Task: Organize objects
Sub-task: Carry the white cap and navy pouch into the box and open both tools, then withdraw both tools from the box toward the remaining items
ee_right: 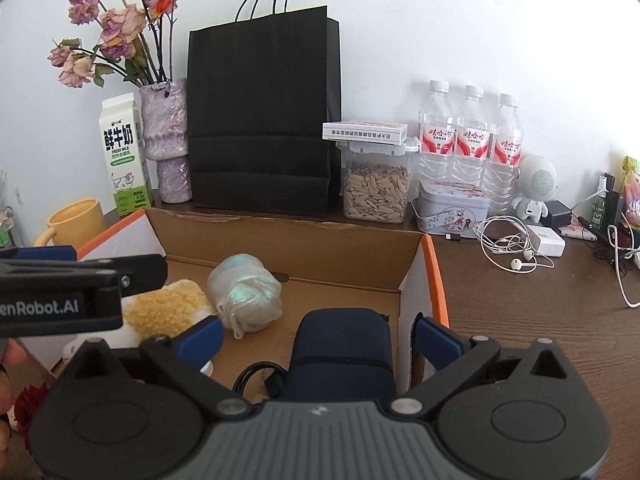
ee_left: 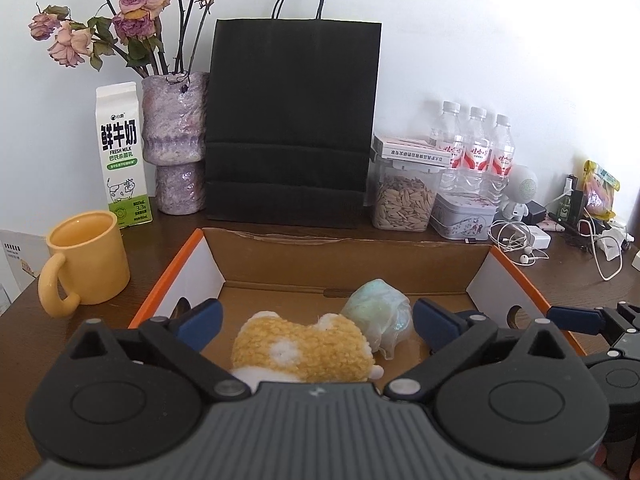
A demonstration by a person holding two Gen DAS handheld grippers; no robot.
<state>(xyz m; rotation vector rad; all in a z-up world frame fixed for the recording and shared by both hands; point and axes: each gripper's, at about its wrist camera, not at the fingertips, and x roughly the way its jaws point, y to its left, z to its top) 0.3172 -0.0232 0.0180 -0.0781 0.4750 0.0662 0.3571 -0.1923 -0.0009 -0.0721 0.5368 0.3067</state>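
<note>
Cardboard, brown inside with orange edging, makes the open box (ee_left: 348,252) on the dark wooden desk (ee_right: 540,312), and everything I am sorting sits in it: the fuzzy yellow plush toy (ee_left: 300,352) just ahead of my left claw (ee_left: 316,320), the pale plastic-wrapped bundle (ee_left: 380,316) touching its right end, and, in the right wrist view, the dark blue pouch (ee_right: 344,356) near the box's right wall with a black cable (ee_right: 260,380) coiled at its left. Both my claws are released: the left claw's pads stand wide on either side of the plush without pressing it, and my right claw (ee_right: 318,338) stands spread around the pouch, one pad apparently outside the box wall, clear of the fabric. I judge the plush to be light and soft, so it would squash and should be taken across its thick middle, not by an ear. The bundle looks crinkly and slippery; its film could slide or tear, so I would pinch its fullest part gently. The pouch seems semi-stiff and is best gripped across its narrow sides. Behind the box stand a black paper bag (ee_left: 292,120), a yellow mug (ee_left: 84,260) and a milk carton (ee_left: 122,152)
</note>
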